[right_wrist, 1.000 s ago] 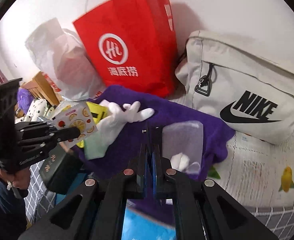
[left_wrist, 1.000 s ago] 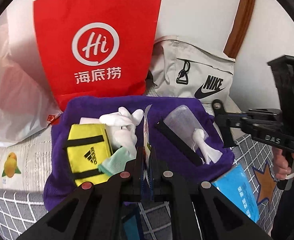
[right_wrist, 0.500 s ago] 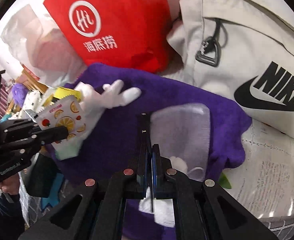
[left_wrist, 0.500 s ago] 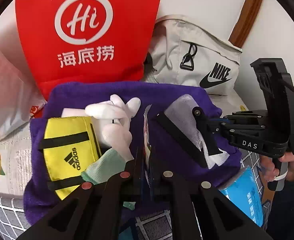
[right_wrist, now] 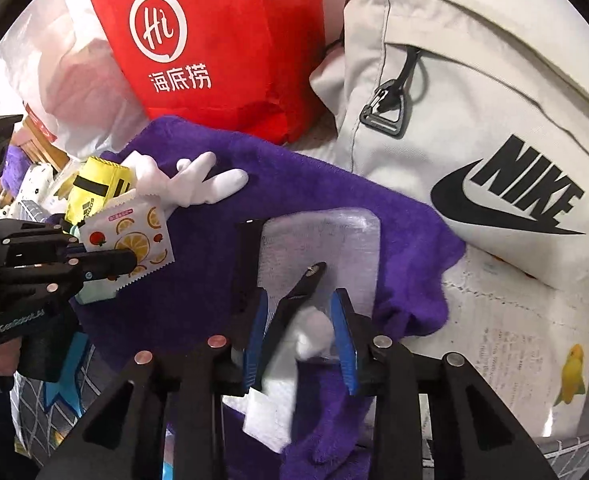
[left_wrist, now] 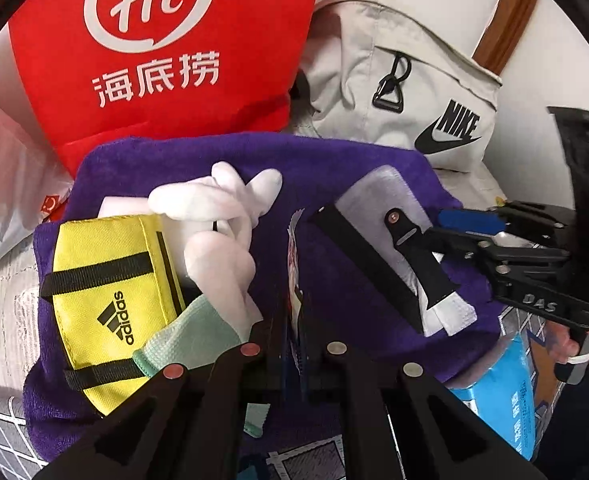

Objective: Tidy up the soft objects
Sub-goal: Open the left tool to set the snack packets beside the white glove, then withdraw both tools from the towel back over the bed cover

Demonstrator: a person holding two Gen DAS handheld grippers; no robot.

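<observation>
In the left wrist view, the left gripper point(left_wrist: 290, 320) at lower centre is pinching a thin, fruit-printed foil sachet point(left_wrist: 294, 264) edge-on above the fluffy purple towel point(left_wrist: 334, 160). The white fabric glove point(left_wrist: 218, 216) is lying left of centre beside the yellow fabric pouch point(left_wrist: 106, 292).

In the right wrist view, the right gripper point(right_wrist: 300, 320), low in the frame, has just been opening; its blue pads point(right_wrist: 340, 320) are standing apart around the clear zip bag point(right_wrist: 318, 240) holding white cloth. That bag looks light, limp and slippery, so gripping its bunched lower end seems safest.

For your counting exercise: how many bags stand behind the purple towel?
3: red paper bag at centre, translucent plastic bag to its left, beige Nike bag to its right. Others may be hidden.
</observation>
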